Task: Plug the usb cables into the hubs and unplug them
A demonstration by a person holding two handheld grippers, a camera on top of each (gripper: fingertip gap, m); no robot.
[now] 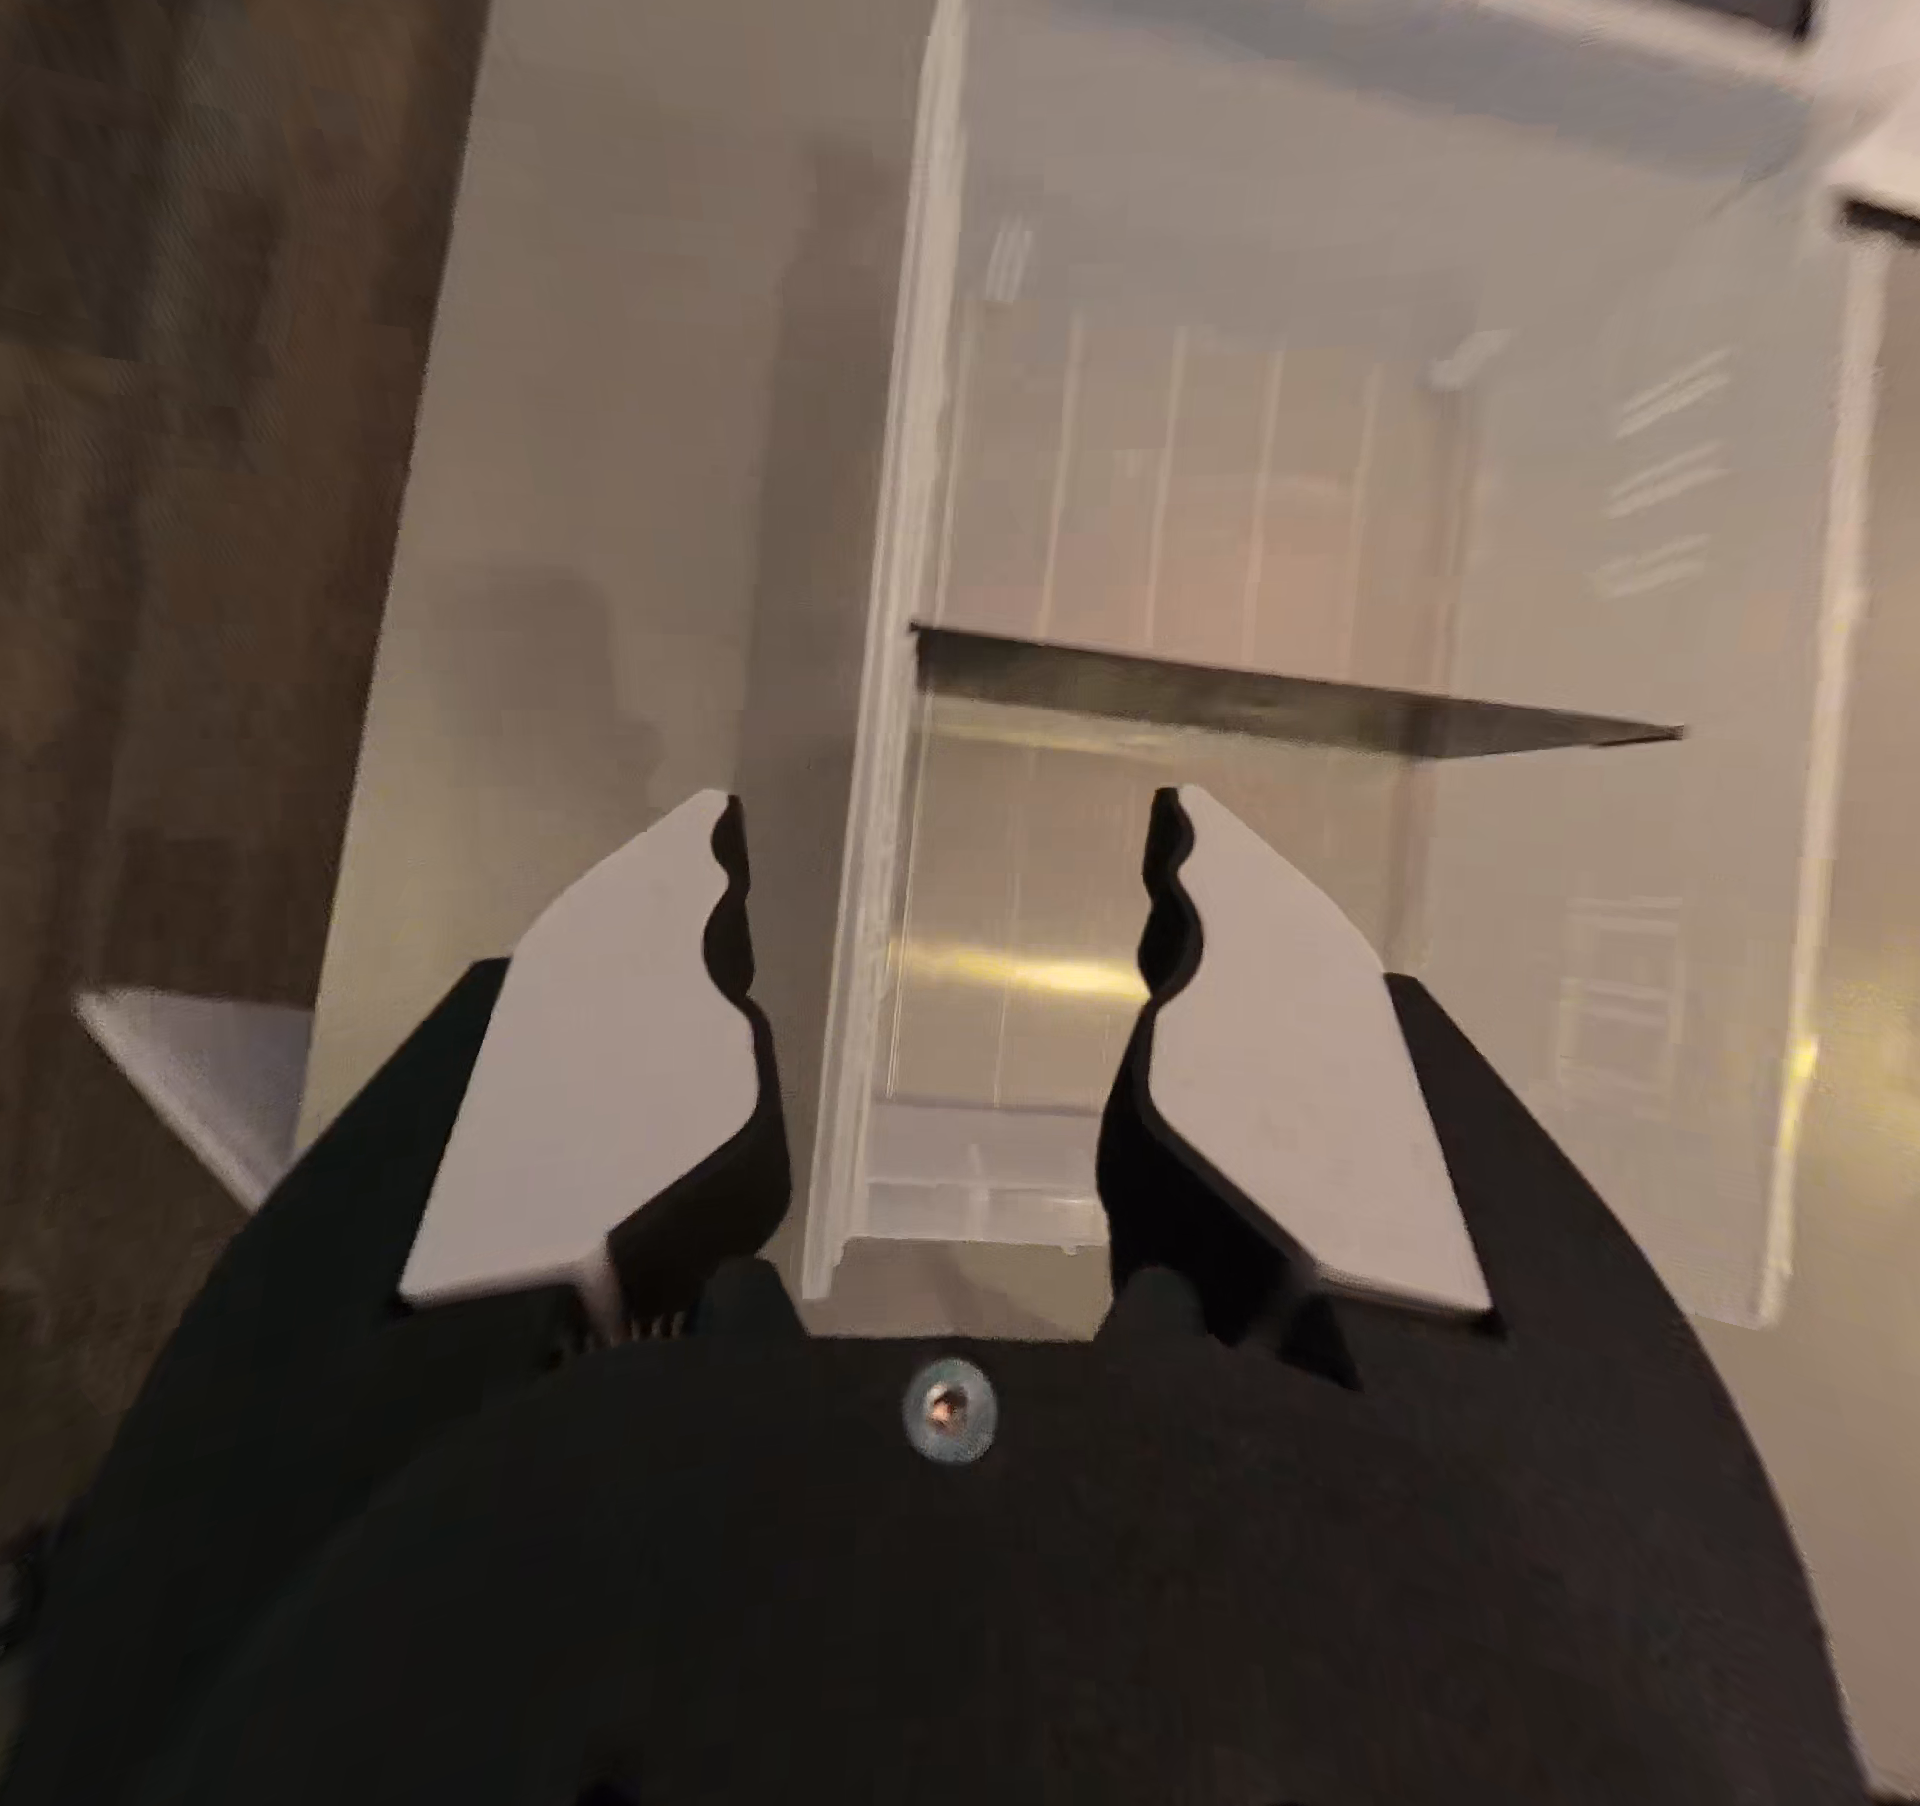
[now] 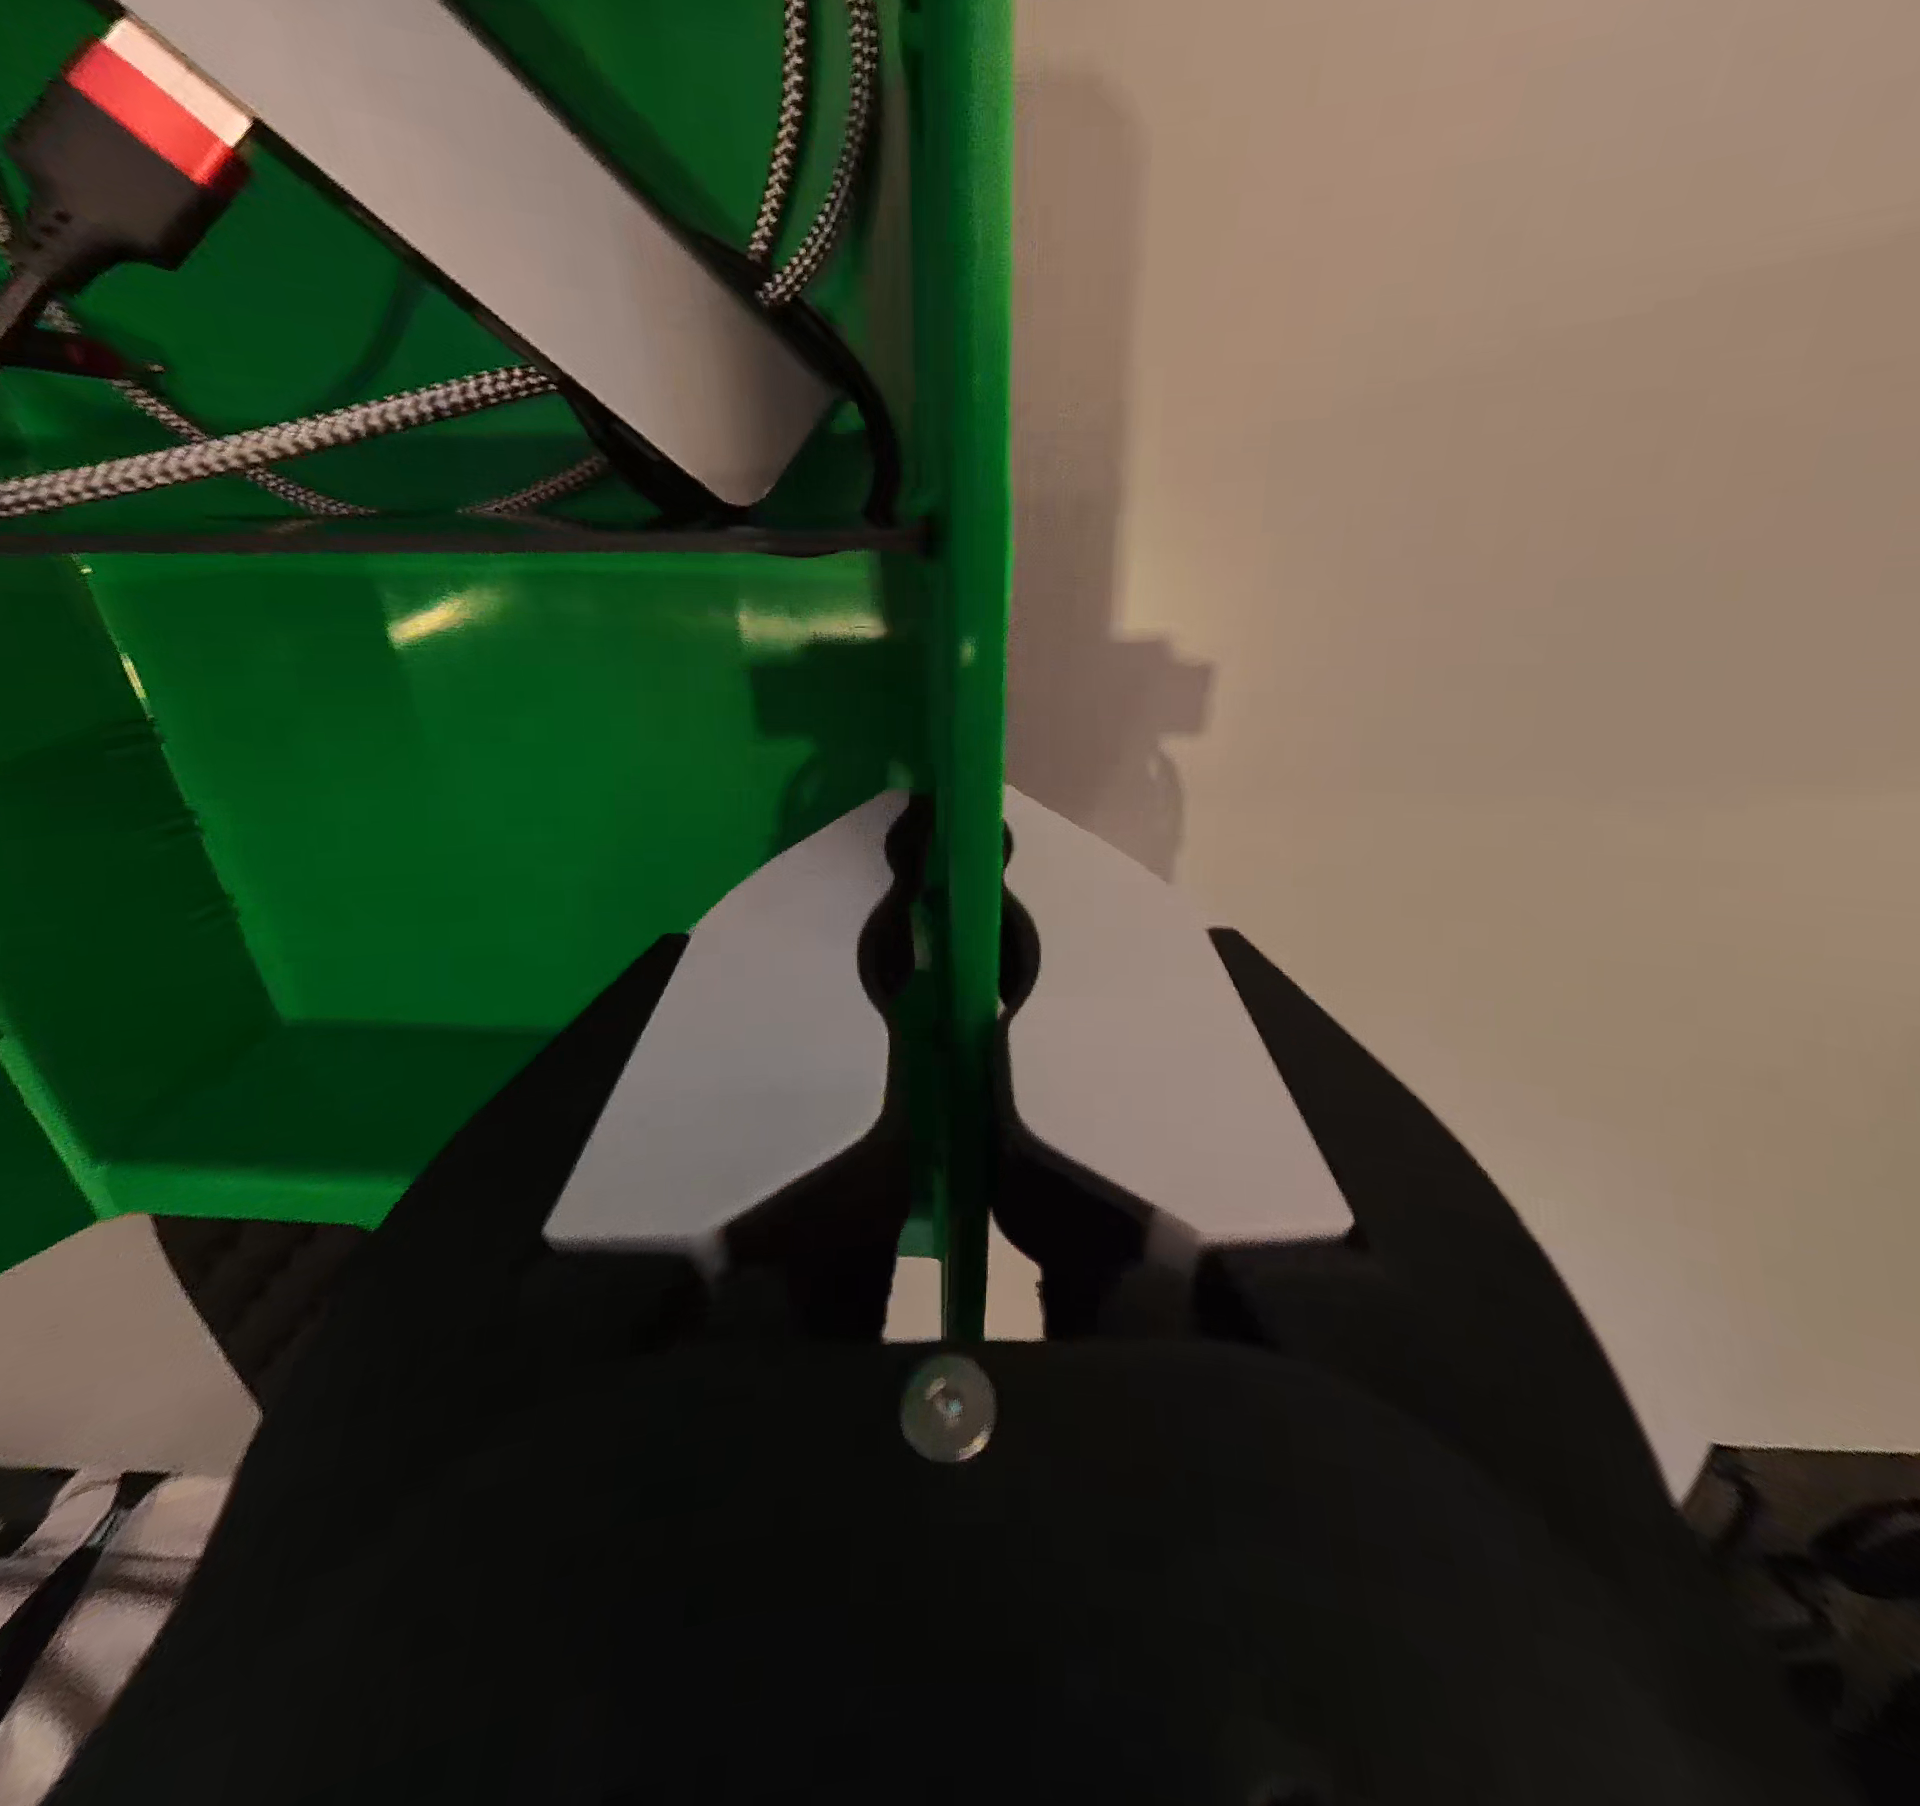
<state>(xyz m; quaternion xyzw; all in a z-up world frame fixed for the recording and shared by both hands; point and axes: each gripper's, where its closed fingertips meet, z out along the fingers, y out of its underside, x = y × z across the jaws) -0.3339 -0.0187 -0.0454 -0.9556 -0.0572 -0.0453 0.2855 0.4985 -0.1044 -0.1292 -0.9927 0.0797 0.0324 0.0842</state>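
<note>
USB hub: a long silver-grey bar is lying slantwise inside the green bin, ahead of my right gripper and off to its left, its near end almost touching the bin wall.
USB cables: a plug with a red and silver collar is sitting against the hub's side at the far left (I cannot tell how deep it is seated); braided grey cables are looping behind and under the hub.
Green bin: I am looking into it from the right wrist view; its right wall is running straight ahead from between my fingers.
Right gripper: I am pinching that thin green wall, one white finger inside the bin and the other outside it, the jaws drawn narrow onto the plastic.
Left gripper: I am holding it wide apart with nothing between the fingers (the view is blurring badly).
Clear bin: a transparent plastic container is lying just ahead of my left gripper, its near left edge running between my fingertips but not touching them as far as I can tell.
Dark strip: a thin dark band is crossing the clear bin just beyond my left fingertips.
Table: a pale surface is lying under both bins.
Floor: wood-toned boards are showing to the left of my left gripper.
</note>
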